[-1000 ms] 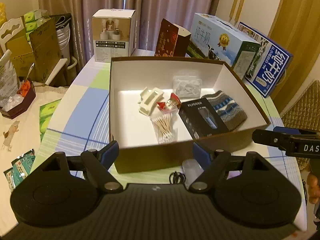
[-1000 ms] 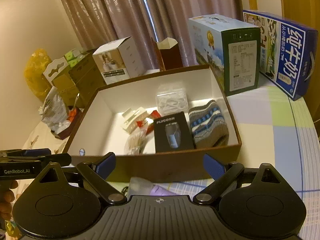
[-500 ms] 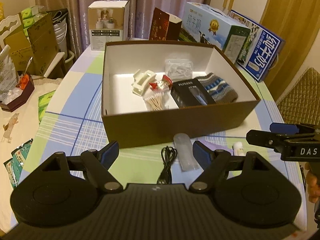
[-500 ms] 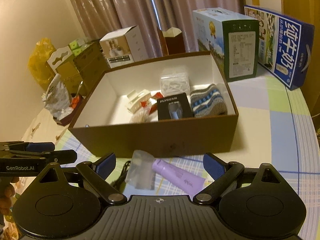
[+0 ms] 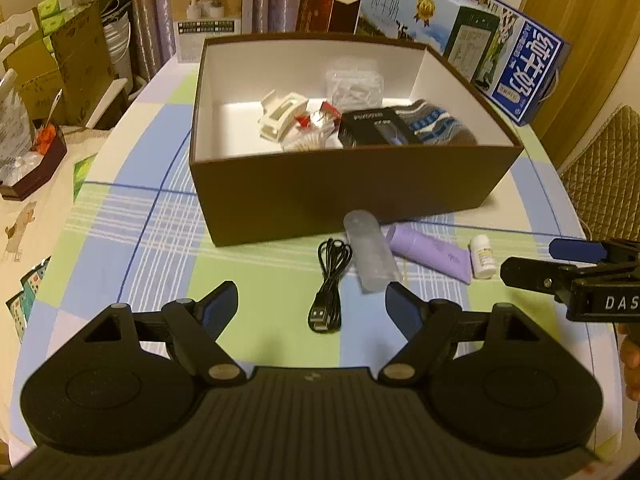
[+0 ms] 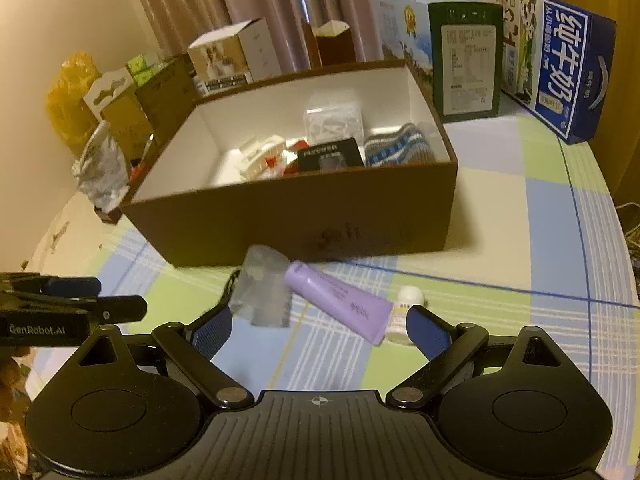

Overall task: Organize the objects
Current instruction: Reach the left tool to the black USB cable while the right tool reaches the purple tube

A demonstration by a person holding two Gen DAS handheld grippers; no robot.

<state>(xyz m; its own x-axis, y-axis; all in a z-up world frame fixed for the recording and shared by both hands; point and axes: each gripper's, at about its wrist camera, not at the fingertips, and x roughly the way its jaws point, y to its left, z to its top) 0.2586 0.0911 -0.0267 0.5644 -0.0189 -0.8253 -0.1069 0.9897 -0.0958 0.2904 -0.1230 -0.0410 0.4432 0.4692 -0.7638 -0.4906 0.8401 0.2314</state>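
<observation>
Both tongs have drawn back from the brown box (image 5: 344, 196), spread and empty, left tongs (image 5: 312, 308), right tongs (image 6: 319, 326), uncovering four things on the desk (image 5: 132, 240): one black cable (image 5: 330, 280), one clear tube (image 5: 370, 256), one purple tube (image 6: 340, 306), one small white bottle (image 5: 482, 256).

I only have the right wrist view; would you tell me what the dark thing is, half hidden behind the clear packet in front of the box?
Observer: It is a black USB cable, loosely coiled, lying just left of the clear packet.
Operator: Thank you. Is the left gripper holding anything?
Observer: No, the left gripper is open and holds nothing; the cable's plug end lies on the table nearest it.
</observation>
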